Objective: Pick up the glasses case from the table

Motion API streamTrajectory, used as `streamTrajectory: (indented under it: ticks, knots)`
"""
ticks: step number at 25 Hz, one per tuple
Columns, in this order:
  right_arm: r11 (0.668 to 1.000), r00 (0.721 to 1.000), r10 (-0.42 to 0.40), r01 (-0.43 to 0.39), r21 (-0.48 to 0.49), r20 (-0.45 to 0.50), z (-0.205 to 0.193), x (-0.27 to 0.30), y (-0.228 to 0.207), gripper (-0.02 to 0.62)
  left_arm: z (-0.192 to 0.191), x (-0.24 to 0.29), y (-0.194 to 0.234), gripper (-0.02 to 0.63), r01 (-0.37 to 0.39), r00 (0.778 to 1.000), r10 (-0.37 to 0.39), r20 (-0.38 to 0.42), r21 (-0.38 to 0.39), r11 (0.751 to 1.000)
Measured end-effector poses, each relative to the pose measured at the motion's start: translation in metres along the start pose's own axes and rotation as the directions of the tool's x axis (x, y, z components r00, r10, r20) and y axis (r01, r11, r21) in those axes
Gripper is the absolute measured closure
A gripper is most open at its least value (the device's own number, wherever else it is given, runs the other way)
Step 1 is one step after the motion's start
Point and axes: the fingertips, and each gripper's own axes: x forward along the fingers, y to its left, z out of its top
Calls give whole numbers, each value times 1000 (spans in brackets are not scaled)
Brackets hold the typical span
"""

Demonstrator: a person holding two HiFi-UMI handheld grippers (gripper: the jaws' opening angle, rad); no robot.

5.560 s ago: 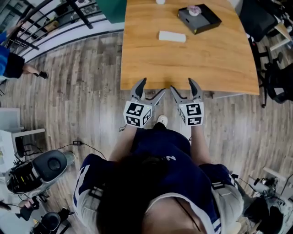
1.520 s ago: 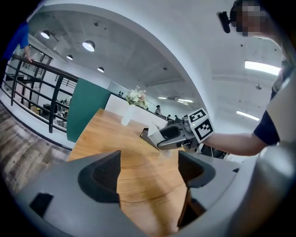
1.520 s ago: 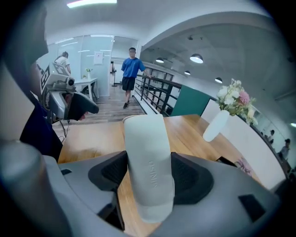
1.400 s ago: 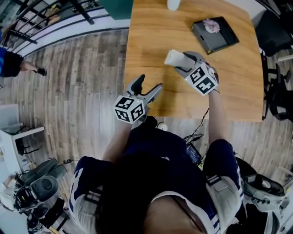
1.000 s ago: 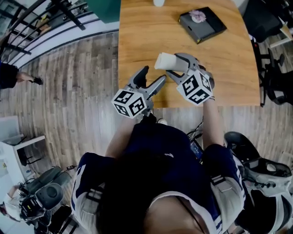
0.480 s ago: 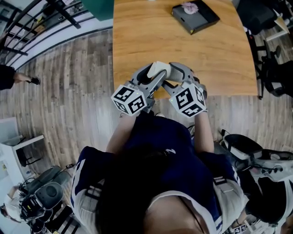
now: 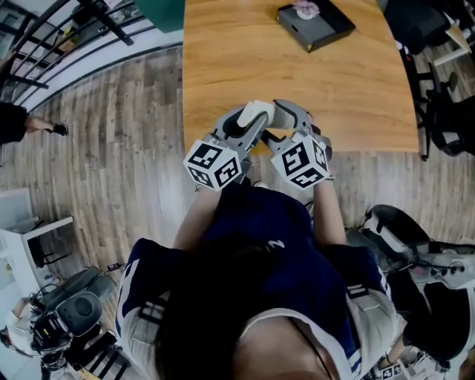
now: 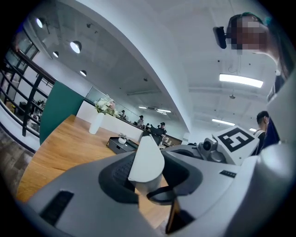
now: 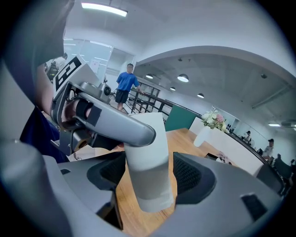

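The white glasses case (image 7: 257, 113) hangs in the air over the near edge of the wooden table (image 7: 297, 82), close to the person's body. My right gripper (image 7: 278, 122) is shut on it, its pads against both sides of the case (image 9: 148, 171). My left gripper (image 7: 245, 125) has come in from the left and its jaws have just been closing, with the end of the case (image 8: 147, 159) between them and the pads now on it. In the right gripper view one left finger (image 9: 115, 125) lies across the top of the case.
A black box (image 7: 315, 22) with a pink thing on it lies at the table's far side. A white vase with flowers (image 8: 97, 122) stands at the far end. Dark chairs (image 7: 445, 111) stand to the right, a railing (image 7: 67, 37) and wooden floor to the left.
The right gripper lifted the case off the table and brought it back toward the body. The left gripper moved in from the left and closed on the case's end.
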Motion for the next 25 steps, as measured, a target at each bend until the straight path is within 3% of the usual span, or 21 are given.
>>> streamTrajectory:
  ticks: [4,8,11,14,19,21,25]
  knots:
    - [998,1000,-26,25,54,17,-9,-5,-4,206,-1,-9,11,461,-72,997,72,4,32,997]
    - [986,997,-56,46,160,55,-20,-16,-14,225,0,-25,31,460,-165,986,166,-2,93,982]
    - [966,988,-132,110,234,80,-31,-24,-24,243,-1,-40,47,462,-245,969,248,-9,140,959]
    - [921,965,-241,195,337,102,-44,-36,-38,272,-1,-57,59,461,-312,949,316,-3,156,937]
    - [788,912,-403,305,535,73,-74,-52,-60,314,-7,-73,67,460,-366,924,382,-25,235,900]
    - [768,903,-425,329,549,54,-81,-52,-65,321,-10,-75,67,460,-375,918,395,-33,255,891]
    - [763,898,-440,357,539,28,-84,-49,-66,347,-12,-74,66,460,-366,919,392,-47,272,890]
